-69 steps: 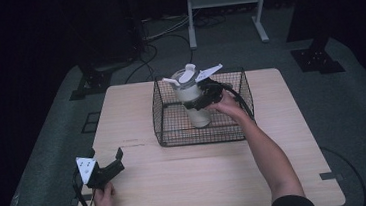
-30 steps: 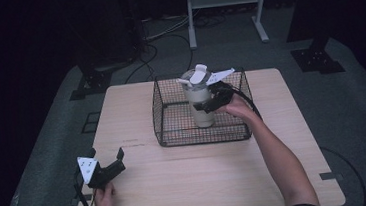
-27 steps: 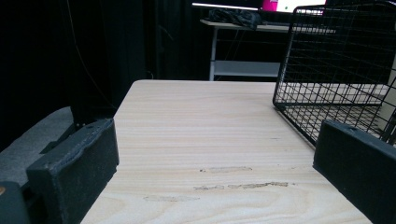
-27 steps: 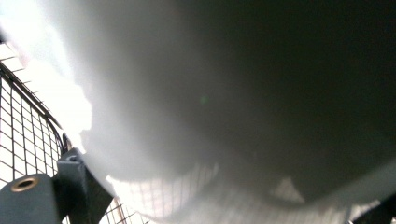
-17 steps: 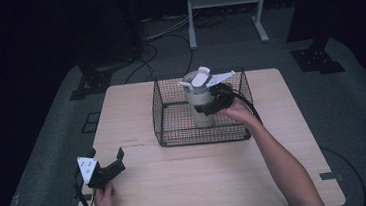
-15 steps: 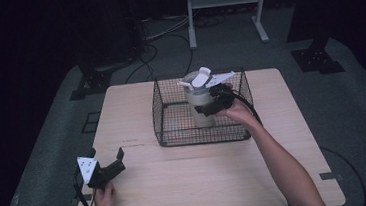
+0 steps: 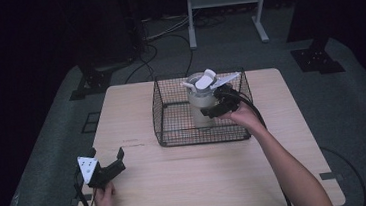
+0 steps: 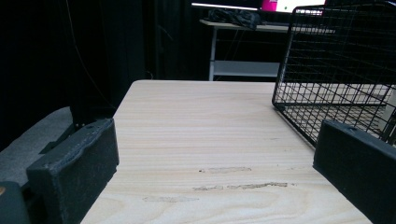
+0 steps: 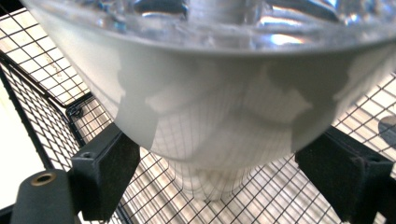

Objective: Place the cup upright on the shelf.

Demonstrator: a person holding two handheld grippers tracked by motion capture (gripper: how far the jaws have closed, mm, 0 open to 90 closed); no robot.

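A black wire basket stands on the far half of the wooden table. Inside it a frosted white container with a white lid stands upright. My right gripper reaches over the basket's right side, its jaws shut on the container's right flank. In the right gripper view the container sits between both jaws of the right gripper, with basket mesh under it. My left gripper rests at the table's front left, open and holding nothing, with the basket ahead to its right.
A metal stand and cables lie on the dark floor beyond the table. Bare wood stretches between the left gripper and the basket. The table's left edge is close to the left gripper.
The right gripper carried the container a little to the right inside the basket, then held still over the last half second. The left gripper has not moved.
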